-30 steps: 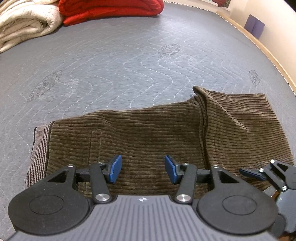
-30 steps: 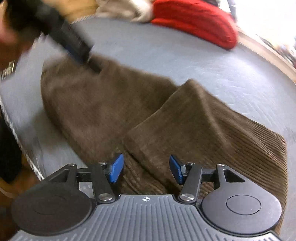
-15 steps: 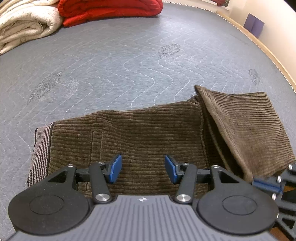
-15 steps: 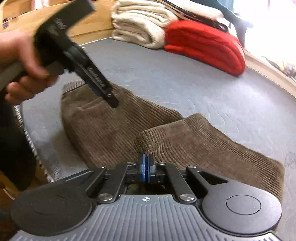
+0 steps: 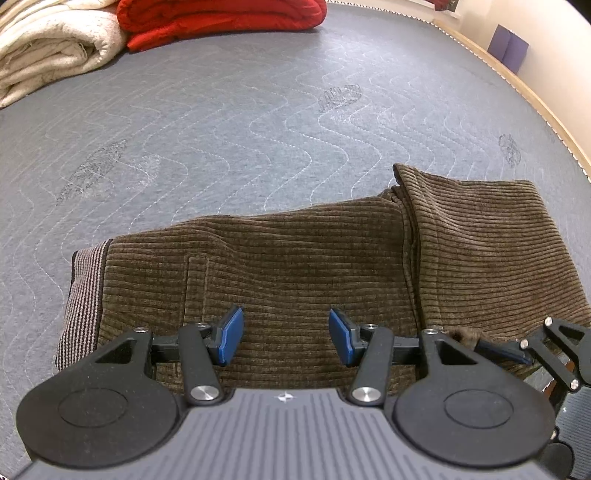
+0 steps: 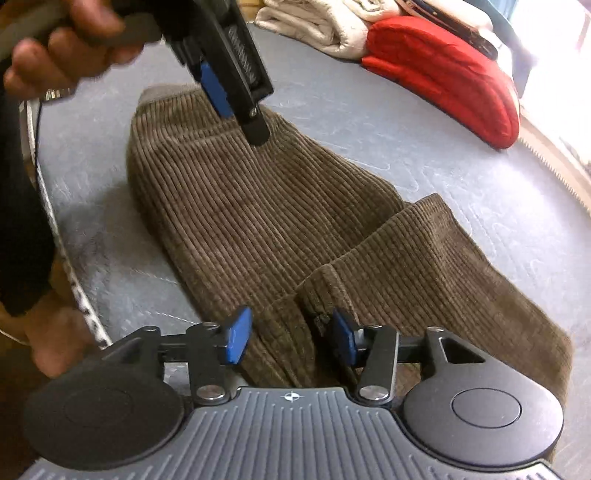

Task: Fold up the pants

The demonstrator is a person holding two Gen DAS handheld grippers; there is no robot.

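Brown corduroy pants (image 5: 295, 266) lie on the grey quilted mattress (image 5: 258, 110), with the striped waistband lining (image 5: 83, 288) at the left and a folded-over leg part (image 5: 498, 251) at the right. My left gripper (image 5: 286, 339) hovers open over the waist area with nothing between its pads. In the right wrist view the pants (image 6: 258, 206) run away from me. My right gripper (image 6: 291, 339) is at the near corner of the fold, and its jaws are opening with the cloth edge loose between them. A hand (image 6: 55, 55) holds the left gripper (image 6: 236, 92) above the far end.
A red folded blanket (image 5: 221, 14) and a cream one (image 5: 48, 48) sit at the far end of the mattress. A wooden bed edge (image 5: 535, 103) runs along the right. The mattress's near edge (image 6: 55, 221) lies to the left of my right gripper.
Half a second ago my right gripper was shut on the fold's edge and held it pulled up. It has now opened, and the flap lies flatter. The left gripper has stayed put.
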